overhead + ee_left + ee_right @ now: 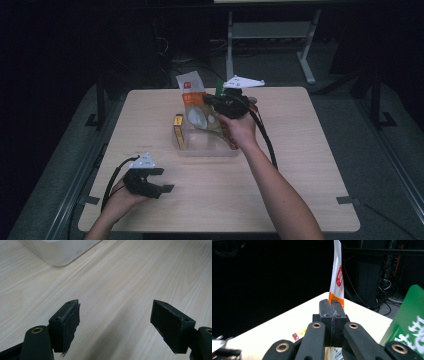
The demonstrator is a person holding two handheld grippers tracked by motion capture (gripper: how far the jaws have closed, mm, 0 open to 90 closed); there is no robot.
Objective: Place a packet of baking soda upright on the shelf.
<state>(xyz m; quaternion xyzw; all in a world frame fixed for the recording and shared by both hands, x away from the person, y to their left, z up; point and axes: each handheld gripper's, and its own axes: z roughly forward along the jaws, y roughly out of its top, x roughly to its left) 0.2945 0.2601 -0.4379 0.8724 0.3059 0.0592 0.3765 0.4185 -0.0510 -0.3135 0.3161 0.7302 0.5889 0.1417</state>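
The right gripper (212, 100) pinches the orange-and-white plastic snack pouch (196, 102) above what looks like a clear plastic tub (207, 147); the left gripper (115, 322) hovers spread over the pale wooden table (300, 150)

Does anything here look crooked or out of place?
The snack bag leans tilted over the clear tub, pinched by the right gripper rather than lying inside. A small yellow box stands on edge in the tub. The left gripper is open above bare table.
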